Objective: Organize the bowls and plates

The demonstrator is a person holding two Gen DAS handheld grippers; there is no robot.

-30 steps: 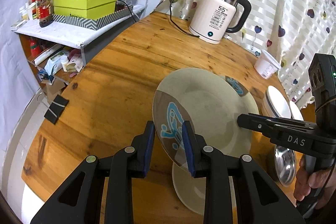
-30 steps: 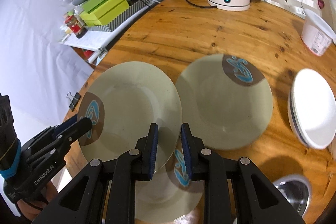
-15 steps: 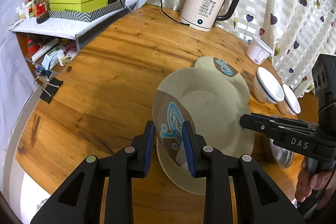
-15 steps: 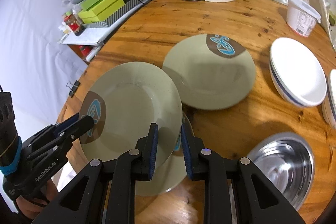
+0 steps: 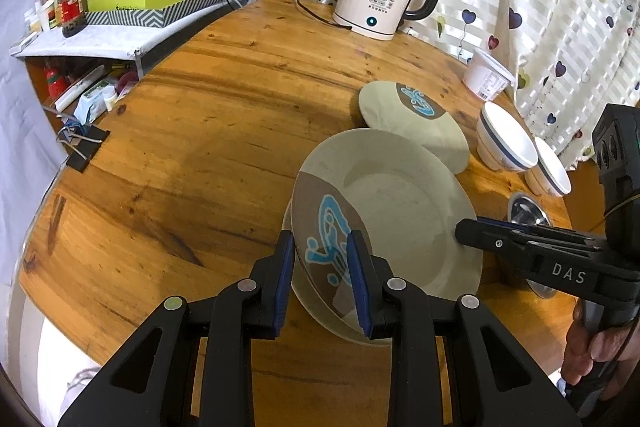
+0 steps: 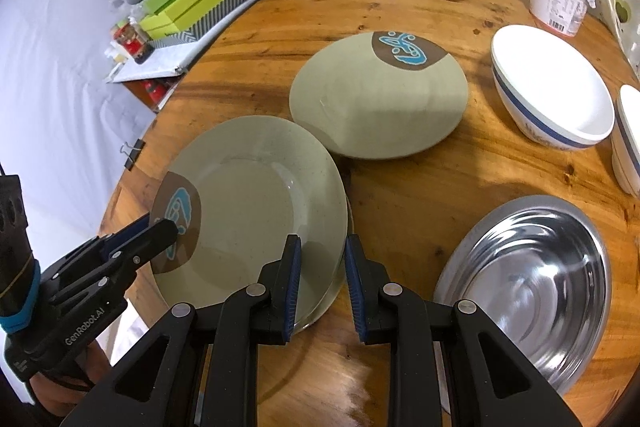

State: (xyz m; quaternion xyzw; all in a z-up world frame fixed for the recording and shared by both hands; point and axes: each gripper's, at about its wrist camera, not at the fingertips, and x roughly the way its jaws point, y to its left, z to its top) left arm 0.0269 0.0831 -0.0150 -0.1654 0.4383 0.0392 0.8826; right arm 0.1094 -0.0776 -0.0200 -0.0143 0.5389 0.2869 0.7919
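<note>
Both my grippers, left point(image 5: 320, 279) and right point(image 6: 320, 281), clamp opposite rims of one plate point(image 6: 256, 203), now carried from beside to directly over the near plate point(image 5: 289, 227), nearly stacked.

- Held plate point(image 5: 392, 223): sage green, brown patch with blue figure at its near-left rim; tilted, raised above another plate at the near table edge.
- Lower plate point(image 5: 308, 291): same green, flat on the wood, mostly hidden beneath.
- Far plate point(image 6: 378, 99): same pattern, patch at its far side, flat, just beyond.
- Two white bowls point(image 6: 556, 99), blue-banded, upright, far right.
- Steel bowl point(image 6: 524, 283): empty, upright, near right.
</note>
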